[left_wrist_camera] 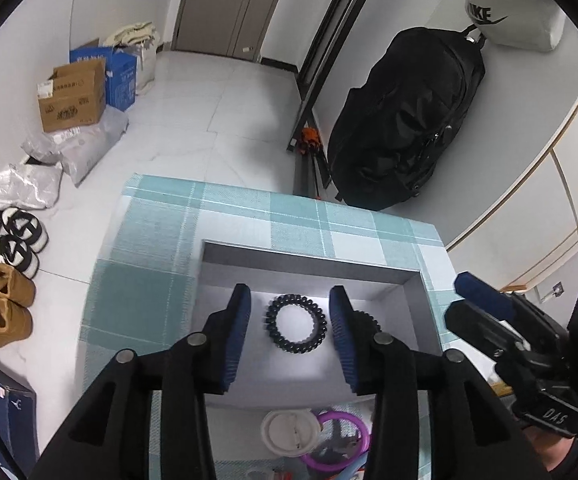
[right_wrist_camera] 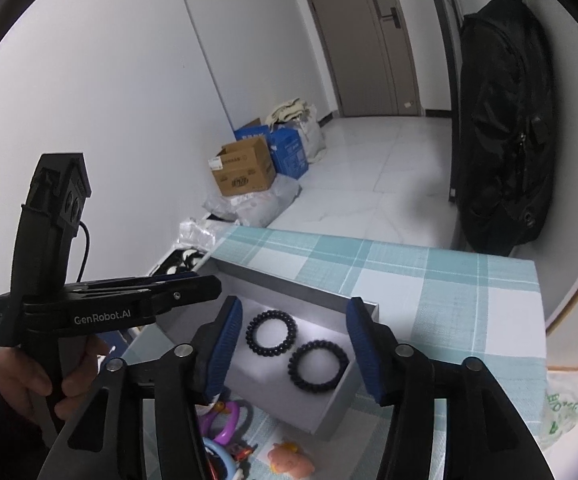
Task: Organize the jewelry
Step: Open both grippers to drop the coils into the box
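Observation:
Two black coiled bracelets lie loose on the white floor of a shallow grey box (right_wrist_camera: 289, 285): one (right_wrist_camera: 271, 334) to the left, the other (right_wrist_camera: 319, 366) nearer and to the right. My right gripper (right_wrist_camera: 293, 305) hovers open over them, touching neither. My left gripper (left_wrist_camera: 291, 294) is open too, above the box (left_wrist_camera: 309, 258), with one bracelet (left_wrist_camera: 295, 326) lying free below its gap. The second bracelet (left_wrist_camera: 367, 320) is half hidden behind the right finger. Each gripper shows in the other's view: the right gripper (left_wrist_camera: 469, 300) and the left gripper (right_wrist_camera: 205, 282), held by a hand (right_wrist_camera: 29, 380).
The box sits on a teal plaid tablecloth (left_wrist_camera: 249, 208). Near the front edge lie a white round lid (left_wrist_camera: 289, 432), a purple ring (left_wrist_camera: 341, 440), coloured rings (right_wrist_camera: 225, 420) and a pink pig toy (right_wrist_camera: 291, 458). A black backpack (left_wrist_camera: 405, 120) hangs beyond; cartons (left_wrist_camera: 73, 96) and shoes (left_wrist_camera: 3, 304) line the floor.

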`<state>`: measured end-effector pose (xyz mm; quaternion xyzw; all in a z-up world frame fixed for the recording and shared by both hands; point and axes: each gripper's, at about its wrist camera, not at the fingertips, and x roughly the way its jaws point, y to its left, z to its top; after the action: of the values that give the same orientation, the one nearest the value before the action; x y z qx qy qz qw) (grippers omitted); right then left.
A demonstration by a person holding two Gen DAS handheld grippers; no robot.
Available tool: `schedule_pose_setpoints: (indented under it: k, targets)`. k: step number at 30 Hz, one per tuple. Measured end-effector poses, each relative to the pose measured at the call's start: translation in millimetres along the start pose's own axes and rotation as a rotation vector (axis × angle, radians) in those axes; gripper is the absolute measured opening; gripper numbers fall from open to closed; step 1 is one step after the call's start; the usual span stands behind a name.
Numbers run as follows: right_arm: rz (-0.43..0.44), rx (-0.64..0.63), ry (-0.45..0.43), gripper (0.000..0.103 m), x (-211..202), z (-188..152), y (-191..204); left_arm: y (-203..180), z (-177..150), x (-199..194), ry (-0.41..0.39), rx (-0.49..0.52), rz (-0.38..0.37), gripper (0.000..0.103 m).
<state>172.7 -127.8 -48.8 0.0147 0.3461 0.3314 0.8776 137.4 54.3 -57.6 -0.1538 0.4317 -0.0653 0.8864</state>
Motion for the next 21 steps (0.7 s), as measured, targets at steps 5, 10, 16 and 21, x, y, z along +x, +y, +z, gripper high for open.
schedule_pose_setpoints:
  k: [5,10,16,21]
  targets:
    - [-0.001,0.0,-0.05,0.068,-14,-5,6,4,-8,-16,-0.047,-0.002,-0.023,0.043]
    - [-0.026,-0.01,-0.104,0.081,-33,-14,14,8,-18,-35,-0.095,-0.032,0.012,0.062]
    - [-0.032,-0.032,-0.133,0.093,-54,-26,26,8,-33,-53,-0.129,-0.041,0.068,0.066]
    - [-0.042,-0.028,-0.134,0.099,-66,-41,35,-3,-45,-69,-0.15,-0.016,0.099,0.066]
